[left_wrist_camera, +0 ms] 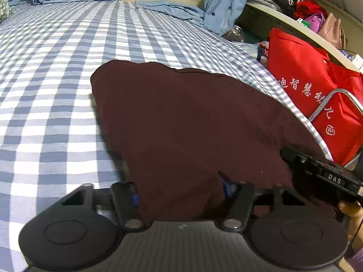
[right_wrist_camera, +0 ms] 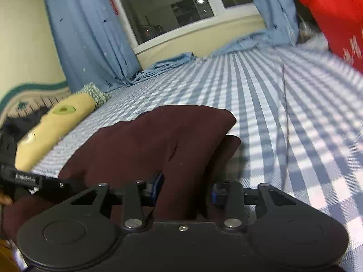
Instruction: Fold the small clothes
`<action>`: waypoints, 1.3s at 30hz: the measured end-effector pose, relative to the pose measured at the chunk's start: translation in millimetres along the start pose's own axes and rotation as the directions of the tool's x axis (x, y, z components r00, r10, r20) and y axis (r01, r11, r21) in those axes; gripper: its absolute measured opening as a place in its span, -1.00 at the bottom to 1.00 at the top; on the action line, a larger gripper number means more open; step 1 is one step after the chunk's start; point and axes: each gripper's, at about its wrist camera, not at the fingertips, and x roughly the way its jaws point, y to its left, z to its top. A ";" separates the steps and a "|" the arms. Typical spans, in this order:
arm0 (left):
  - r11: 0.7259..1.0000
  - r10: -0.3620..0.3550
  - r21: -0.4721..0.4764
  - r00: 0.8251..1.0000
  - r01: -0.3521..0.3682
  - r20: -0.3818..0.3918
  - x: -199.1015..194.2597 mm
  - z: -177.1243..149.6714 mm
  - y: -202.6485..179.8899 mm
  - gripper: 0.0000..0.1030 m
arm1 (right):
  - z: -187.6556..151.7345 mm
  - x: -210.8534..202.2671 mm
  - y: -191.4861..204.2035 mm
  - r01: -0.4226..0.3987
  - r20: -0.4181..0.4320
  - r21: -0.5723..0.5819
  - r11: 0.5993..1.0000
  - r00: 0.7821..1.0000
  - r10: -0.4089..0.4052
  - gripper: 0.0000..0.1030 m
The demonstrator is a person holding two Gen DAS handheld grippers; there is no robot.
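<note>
A dark maroon garment (left_wrist_camera: pixel 181 113) lies in a heap on the blue-and-white checked bed sheet (left_wrist_camera: pixel 56 79). Its near edge is bunched between the jaws of my left gripper (left_wrist_camera: pixel 181 190), which is shut on the cloth; the fingertips are buried in it. My right gripper (right_wrist_camera: pixel 186 190) is shut on another fold of the same garment (right_wrist_camera: pixel 158 140) and holds it raised off the sheet (right_wrist_camera: pixel 295 113). The right gripper's black finger (left_wrist_camera: pixel 317 172) shows at the garment's right edge in the left wrist view. The left gripper's finger (right_wrist_camera: pixel 29 179) shows at the far left of the right wrist view.
A red bag with white characters (left_wrist_camera: pixel 313 86) stands against the bed's right side, below a cluttered shelf (left_wrist_camera: pixel 306 11). Blue curtains (right_wrist_camera: pixel 90 34) hang beside a window (right_wrist_camera: pixel 170 6) at the bed's far edge. A yellow roll pillow (right_wrist_camera: pixel 54 131) lies at the left.
</note>
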 end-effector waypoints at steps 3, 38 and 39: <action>1.000 0.002 -0.020 1.000 -0.002 0.025 -7.6 -0.2 0.6 -0.19 | -2.6 -5.8 20.7 0.009 0.052 -0.054 0.998 0.999 -0.006 -0.57; 0.917 0.398 -0.085 0.901 -0.389 0.171 -70.3 53.6 126.8 0.61 | 53.1 148.1 122.9 -0.156 -0.021 0.050 0.986 0.987 0.158 0.08; 0.911 0.412 -0.092 0.893 -0.402 0.182 -74.7 54.5 124.1 0.73 | 51.7 146.1 123.4 -0.149 -0.026 0.038 0.988 0.988 0.150 0.14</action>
